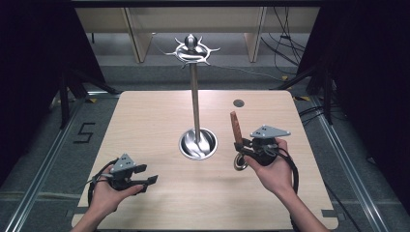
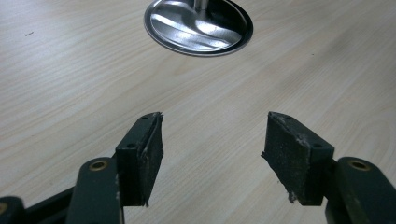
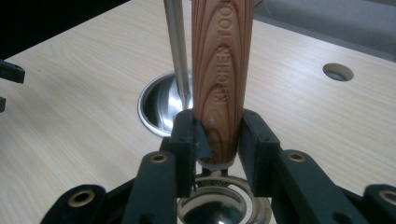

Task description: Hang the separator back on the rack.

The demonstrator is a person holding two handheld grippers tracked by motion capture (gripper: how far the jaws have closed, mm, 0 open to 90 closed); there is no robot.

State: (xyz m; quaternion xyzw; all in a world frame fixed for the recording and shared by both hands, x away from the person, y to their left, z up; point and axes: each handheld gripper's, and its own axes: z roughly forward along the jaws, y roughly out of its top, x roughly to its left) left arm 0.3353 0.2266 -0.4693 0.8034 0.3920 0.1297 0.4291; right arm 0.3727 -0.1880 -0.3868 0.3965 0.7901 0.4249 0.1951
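Observation:
A kitchen tool with a wooden handle (image 1: 235, 127) (image 3: 222, 74) and a round metal head (image 1: 240, 162) (image 3: 219, 210) is held upright, handle up, above the table. My right gripper (image 1: 243, 145) (image 3: 217, 140) is shut on the lower end of that handle, right of the stand's base. A metal utensil stand has a round shiny base (image 1: 197, 143) (image 2: 198, 28) (image 3: 159, 105), a thin pole (image 1: 195, 99) (image 3: 177, 51) and a hooked crown (image 1: 192, 50) on top. My left gripper (image 1: 146, 175) (image 2: 212, 154) hovers open near the front left of the table, with nothing between its jaws.
The light wooden table (image 1: 145, 121) has a small round cable hole (image 1: 238, 103) (image 3: 337, 71) at the back right. Metal floor rails (image 1: 43, 159) run along both sides. Cables lie on the floor behind the table.

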